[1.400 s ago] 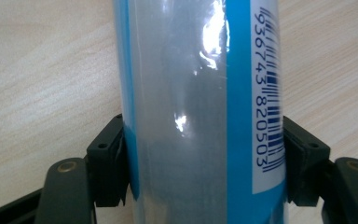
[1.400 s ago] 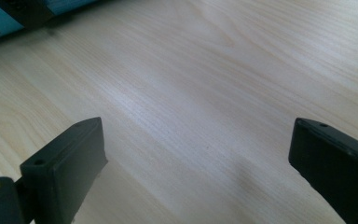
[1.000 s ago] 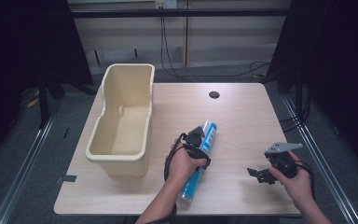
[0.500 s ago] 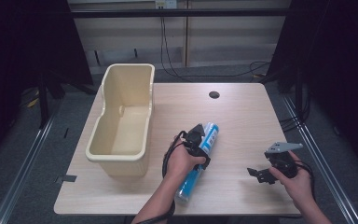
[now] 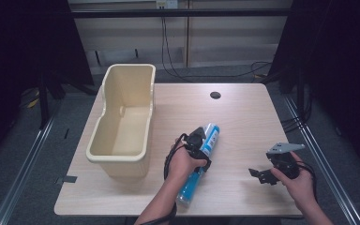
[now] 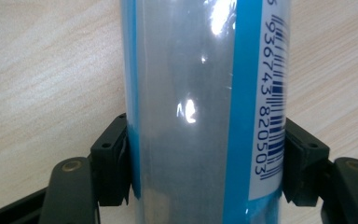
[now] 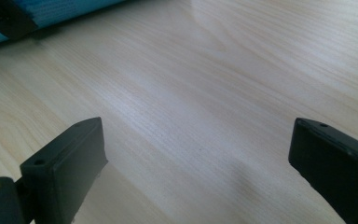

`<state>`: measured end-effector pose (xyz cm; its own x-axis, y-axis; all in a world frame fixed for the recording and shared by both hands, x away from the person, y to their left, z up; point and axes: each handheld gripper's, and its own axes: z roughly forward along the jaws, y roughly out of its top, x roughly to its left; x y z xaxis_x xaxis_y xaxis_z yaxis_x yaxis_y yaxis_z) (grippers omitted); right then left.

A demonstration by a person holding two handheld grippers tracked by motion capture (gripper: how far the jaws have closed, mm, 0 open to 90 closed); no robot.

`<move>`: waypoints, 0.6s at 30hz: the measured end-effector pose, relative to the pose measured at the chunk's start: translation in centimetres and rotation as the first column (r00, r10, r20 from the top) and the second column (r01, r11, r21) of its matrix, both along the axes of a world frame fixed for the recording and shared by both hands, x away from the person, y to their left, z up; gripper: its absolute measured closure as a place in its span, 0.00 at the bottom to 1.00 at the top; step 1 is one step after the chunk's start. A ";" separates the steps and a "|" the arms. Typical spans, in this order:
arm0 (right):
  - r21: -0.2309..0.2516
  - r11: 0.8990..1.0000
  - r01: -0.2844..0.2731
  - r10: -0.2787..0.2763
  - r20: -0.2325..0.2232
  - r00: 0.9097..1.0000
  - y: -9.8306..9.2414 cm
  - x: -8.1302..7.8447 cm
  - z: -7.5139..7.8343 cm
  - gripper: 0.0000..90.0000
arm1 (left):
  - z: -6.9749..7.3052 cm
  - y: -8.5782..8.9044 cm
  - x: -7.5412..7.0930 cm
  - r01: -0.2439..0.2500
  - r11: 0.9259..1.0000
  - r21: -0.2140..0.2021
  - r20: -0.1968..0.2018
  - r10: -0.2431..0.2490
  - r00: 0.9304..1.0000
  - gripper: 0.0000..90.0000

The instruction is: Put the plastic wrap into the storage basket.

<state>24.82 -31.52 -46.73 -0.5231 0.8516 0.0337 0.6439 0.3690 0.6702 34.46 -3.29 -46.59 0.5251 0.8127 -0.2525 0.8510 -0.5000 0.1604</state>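
Observation:
A long blue and clear tube (image 5: 201, 161) lies on the wooden table (image 5: 243, 117), slanting from the near edge toward the middle. My left gripper (image 5: 198, 140) is shut on the tube (image 6: 200, 107); both black pads press its sides, and a barcode label runs along its right side. My right gripper (image 5: 258, 174) hovers low over the table near the front right, held in a hand. Its jaws stand wide open in the right gripper view (image 7: 198, 158), with bare wood between them. An end of the tube (image 7: 42, 14) shows at the top left of that view.
A cream plastic bin (image 5: 122, 119) stands open-topped on the left of the table, close to the tube. A dark cable hole (image 5: 215, 95) sits near the table's far edge. Cables trail on the floor behind.

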 end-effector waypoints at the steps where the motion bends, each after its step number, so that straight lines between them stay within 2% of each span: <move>1: -0.006 1.000 -0.004 0.004 0.004 1.000 0.0 0.0 0.0 0.04 | 0.0 0.0 0.1 0.003 1.000 -0.003 0.006 -0.003 1.000 0.35; 5: -0.008 1.000 -0.004 0.004 0.004 1.000 0.1 0.1 0.0 0.04 | -0.1 -0.1 0.3 -0.003 1.000 -0.005 0.009 0.003 1.000 0.35; 6: -0.007 1.000 -0.004 0.004 0.003 1.000 0.1 0.1 0.0 0.04 | -0.1 -0.1 0.4 0.009 1.000 -0.007 0.022 -0.008 1.000 0.34; 7: -0.008 1.000 -0.005 0.005 0.005 1.000 0.1 0.1 0.0 0.04 | -0.1 -0.2 0.5 -0.002 1.000 -0.021 0.033 0.003 0.999 0.33; 18: -0.009 1.000 -0.002 0.002 0.006 1.000 0.1 0.0 0.0 0.04 | -0.2 -0.7 0.6 -0.019 1.000 0.003 0.023 0.019 1.000 0.35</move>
<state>24.85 -31.42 -46.70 -0.5248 0.8509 0.0228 0.6395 0.3764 0.6703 35.09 -4.02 -46.76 0.5151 0.8236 -0.2374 0.8565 -0.4843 0.1786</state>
